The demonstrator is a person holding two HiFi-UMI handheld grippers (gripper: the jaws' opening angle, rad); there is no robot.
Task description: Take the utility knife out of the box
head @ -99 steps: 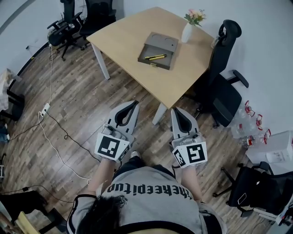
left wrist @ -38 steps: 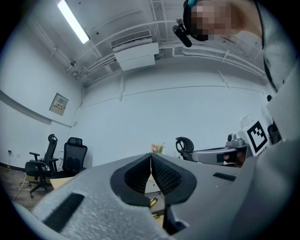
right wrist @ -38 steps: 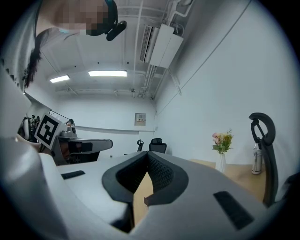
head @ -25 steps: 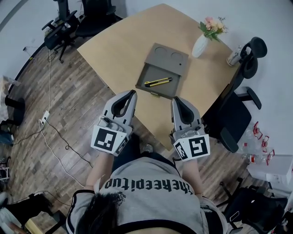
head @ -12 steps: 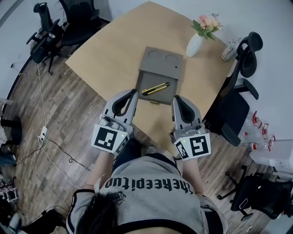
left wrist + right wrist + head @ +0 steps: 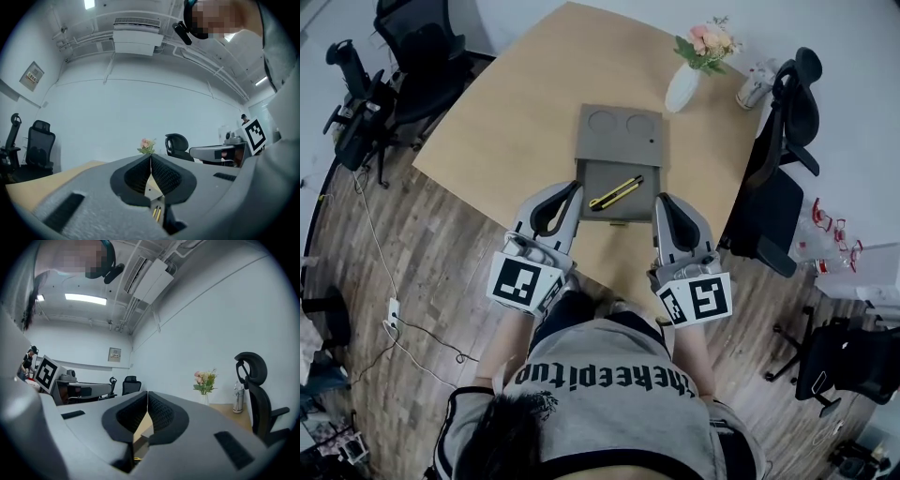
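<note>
A grey box (image 6: 619, 136) lies on the wooden table (image 6: 525, 103), its drawer pulled out towards me. A yellow and black utility knife (image 6: 616, 192) lies slantwise in the open drawer. My left gripper (image 6: 574, 188) is shut and empty, its tip at the drawer's near left corner. My right gripper (image 6: 660, 202) is also shut and empty, just right of the drawer. In the left gripper view the left gripper (image 6: 150, 156) shows its jaws meeting, and the knife (image 6: 156, 213) peeks through low behind them. The right gripper (image 6: 147, 393) likewise shows its jaws meeting.
A white vase with pink flowers (image 6: 686, 82) and a bottle (image 6: 753, 86) stand at the table's far right. A black office chair (image 6: 778, 178) is pushed in at the right edge, more chairs (image 6: 412, 84) at the left. Cables trail on the wooden floor (image 6: 394, 309).
I have walked up to the table, so the box and knife have come closer. Both grippers, still shut, now reach over the table edge beside the drawer.
</note>
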